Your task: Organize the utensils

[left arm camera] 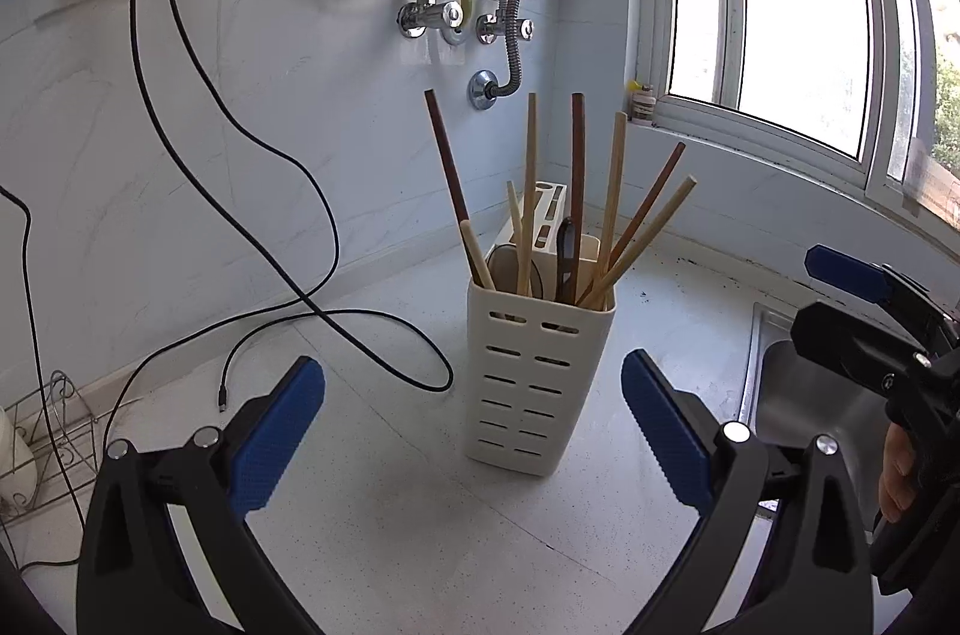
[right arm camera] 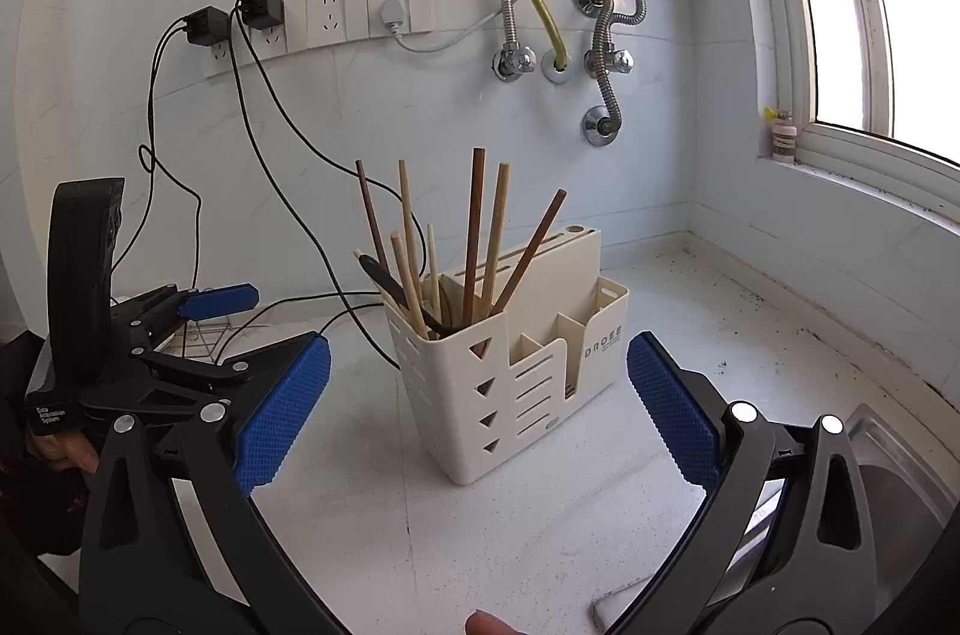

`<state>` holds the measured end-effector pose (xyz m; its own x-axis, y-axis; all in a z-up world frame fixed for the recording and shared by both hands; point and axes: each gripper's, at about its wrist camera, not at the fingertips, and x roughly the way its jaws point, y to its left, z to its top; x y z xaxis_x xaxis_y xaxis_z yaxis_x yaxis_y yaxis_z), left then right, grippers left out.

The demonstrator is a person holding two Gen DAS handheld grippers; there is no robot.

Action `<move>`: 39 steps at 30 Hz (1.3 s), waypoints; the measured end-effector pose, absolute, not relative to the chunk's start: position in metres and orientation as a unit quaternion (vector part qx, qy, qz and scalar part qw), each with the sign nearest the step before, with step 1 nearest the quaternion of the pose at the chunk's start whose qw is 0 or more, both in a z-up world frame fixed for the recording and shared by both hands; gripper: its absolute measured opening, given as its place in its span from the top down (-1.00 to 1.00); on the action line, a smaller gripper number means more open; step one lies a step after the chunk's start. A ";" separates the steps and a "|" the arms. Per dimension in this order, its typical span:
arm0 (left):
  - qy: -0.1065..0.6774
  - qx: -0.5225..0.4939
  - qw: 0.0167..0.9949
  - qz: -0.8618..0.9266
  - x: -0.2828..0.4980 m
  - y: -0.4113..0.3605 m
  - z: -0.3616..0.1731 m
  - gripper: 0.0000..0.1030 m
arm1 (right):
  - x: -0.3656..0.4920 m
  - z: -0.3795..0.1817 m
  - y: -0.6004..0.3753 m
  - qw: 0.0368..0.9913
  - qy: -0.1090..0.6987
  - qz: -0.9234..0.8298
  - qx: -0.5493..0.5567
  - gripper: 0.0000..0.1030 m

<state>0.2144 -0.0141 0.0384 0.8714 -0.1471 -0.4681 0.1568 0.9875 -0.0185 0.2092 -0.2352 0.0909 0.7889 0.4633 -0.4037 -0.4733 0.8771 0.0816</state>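
Both grippers, left (left arm camera: 474, 419) and right (right arm camera: 480, 410), hang spread and empty before the holder (right arm camera: 510, 371) of chopsticks (right arm camera: 477, 239) near the bench's back corner, apparently between picks.

Chopsticks (right arm camera: 474, 239) upright in holder's (right arm camera: 504, 383) front compartment, holder on counter (right arm camera: 540, 527) — sink (left arm camera: 798, 395) right, cables (left arm camera: 336, 323) left.

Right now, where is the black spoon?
The black spoon stands in the cream holder among the chopsticks, in its front compartment on the counter. In the right wrist view, it leans left.
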 end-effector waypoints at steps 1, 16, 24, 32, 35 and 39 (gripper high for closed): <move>0.244 0.008 0.967 -0.076 0.214 -0.013 0.037 -0.89 | 0.208 0.089 -0.235 0.946 0.210 0.246 -0.014 -0.84; 0.243 0.010 0.967 -0.068 0.198 -0.017 0.027 -0.89 | 0.194 0.066 -0.241 0.954 0.221 0.202 0.010 -0.84; 0.239 0.022 0.968 -0.074 0.196 -0.023 0.027 -0.89 | 0.190 0.060 -0.245 0.955 0.226 0.194 0.005 -0.84; 0.238 0.025 0.968 -0.075 0.197 -0.023 0.029 -0.89 | 0.188 0.059 -0.244 0.954 0.229 0.193 0.003 -0.84; 0.237 0.027 0.968 -0.079 0.197 -0.024 0.030 -0.89 | 0.189 0.059 -0.244 0.954 0.230 0.194 0.003 -0.84; 0.234 0.029 0.968 -0.081 0.196 -0.024 0.031 -0.89 | 0.187 0.059 -0.245 0.954 0.230 0.192 0.002 -0.84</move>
<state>0.1962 -0.0245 0.0312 0.8770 -0.1434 -0.4586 0.1705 0.9852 0.0178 0.1871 -0.2449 0.0585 0.8207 0.3666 -0.4383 -0.3646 0.9266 0.0924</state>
